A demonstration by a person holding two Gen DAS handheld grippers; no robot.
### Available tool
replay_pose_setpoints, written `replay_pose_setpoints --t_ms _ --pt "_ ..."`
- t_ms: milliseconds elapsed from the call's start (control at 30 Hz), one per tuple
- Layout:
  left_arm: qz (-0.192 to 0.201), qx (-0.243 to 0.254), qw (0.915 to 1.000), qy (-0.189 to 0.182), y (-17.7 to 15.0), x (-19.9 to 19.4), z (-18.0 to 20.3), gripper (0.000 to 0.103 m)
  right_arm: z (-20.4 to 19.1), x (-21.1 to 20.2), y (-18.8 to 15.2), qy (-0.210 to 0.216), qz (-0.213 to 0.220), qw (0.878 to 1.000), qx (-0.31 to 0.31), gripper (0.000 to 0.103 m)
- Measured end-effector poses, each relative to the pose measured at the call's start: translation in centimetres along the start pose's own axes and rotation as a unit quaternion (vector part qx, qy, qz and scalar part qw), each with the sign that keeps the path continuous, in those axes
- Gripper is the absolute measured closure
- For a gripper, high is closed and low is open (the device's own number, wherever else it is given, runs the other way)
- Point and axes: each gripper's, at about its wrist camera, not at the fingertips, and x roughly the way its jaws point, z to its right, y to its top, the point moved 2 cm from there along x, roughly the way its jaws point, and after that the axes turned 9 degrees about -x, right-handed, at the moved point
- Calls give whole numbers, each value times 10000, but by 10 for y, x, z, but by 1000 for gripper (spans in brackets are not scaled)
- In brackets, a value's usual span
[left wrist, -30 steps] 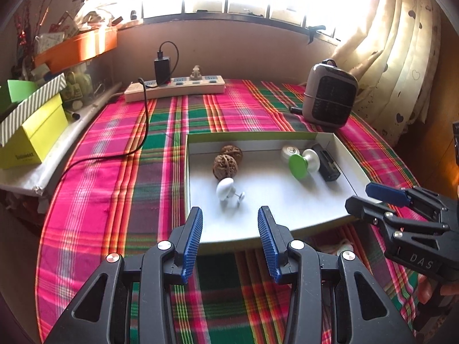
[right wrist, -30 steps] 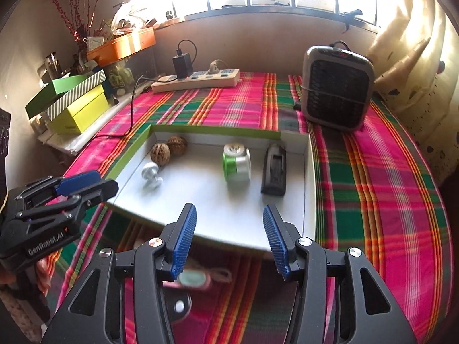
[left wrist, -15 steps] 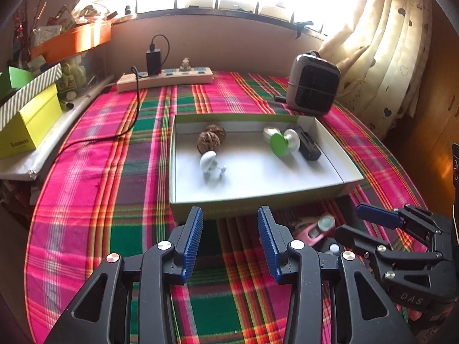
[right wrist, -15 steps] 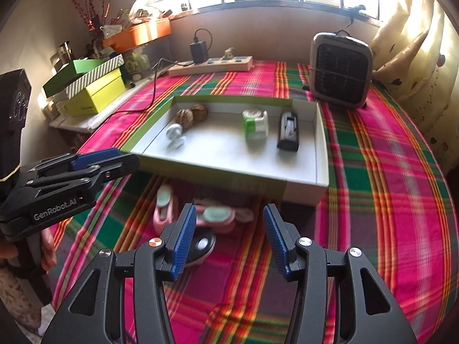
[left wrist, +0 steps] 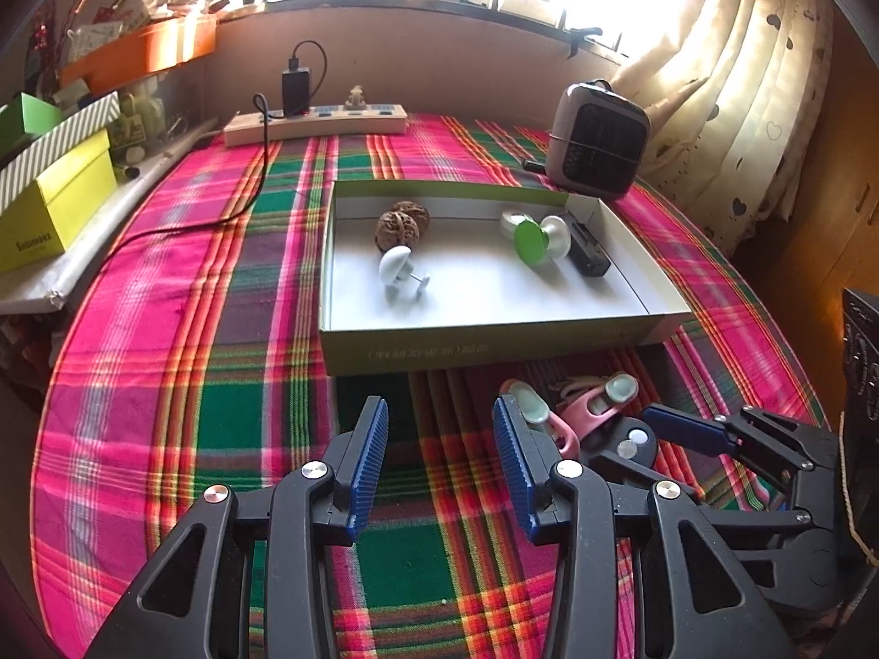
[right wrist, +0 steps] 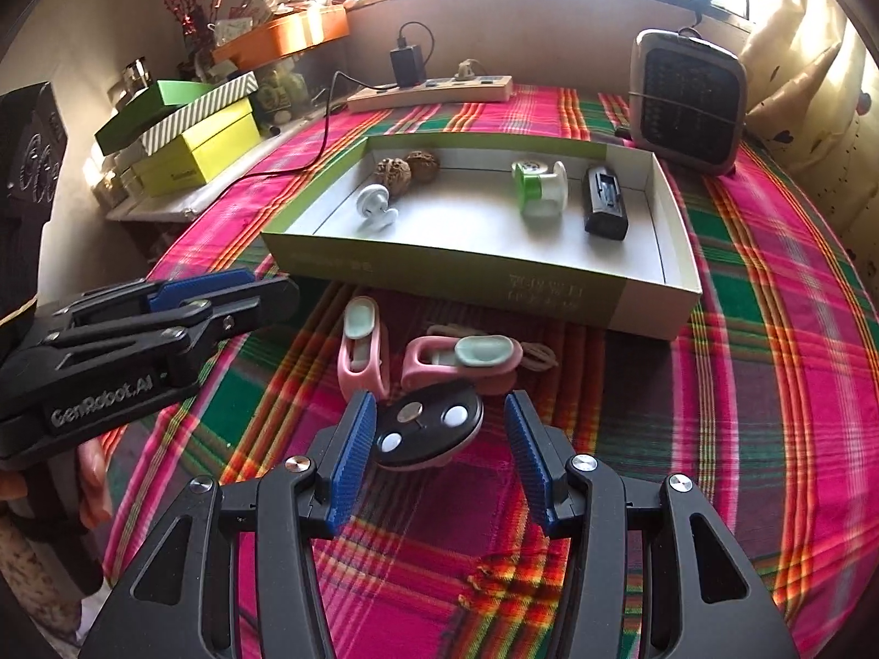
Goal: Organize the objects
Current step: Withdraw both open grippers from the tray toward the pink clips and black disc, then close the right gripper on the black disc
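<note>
Seen from both wrist cameras: plaid-covered table, shallow box at its middle. Inside the box: two walnuts, white knob, green spool, black pack. Just in front of the box: two pink clips, black disc.

Right hand-held gripper half open, empty, straddling the disc, pads apart from it. Left hand-held gripper half open, empty, in front of the box, left of the clips.

Best judged: lowered squarely, closed across the disc's narrow width, lifted level, cleared over the box wall.
</note>
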Motion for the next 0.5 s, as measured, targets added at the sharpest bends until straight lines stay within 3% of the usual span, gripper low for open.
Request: replay_pose_setpoints --t_ms 500 --pt "-149 -5 9998 -133 -3 5 7 64 4 0 -6 45 -9 10000 73 53"
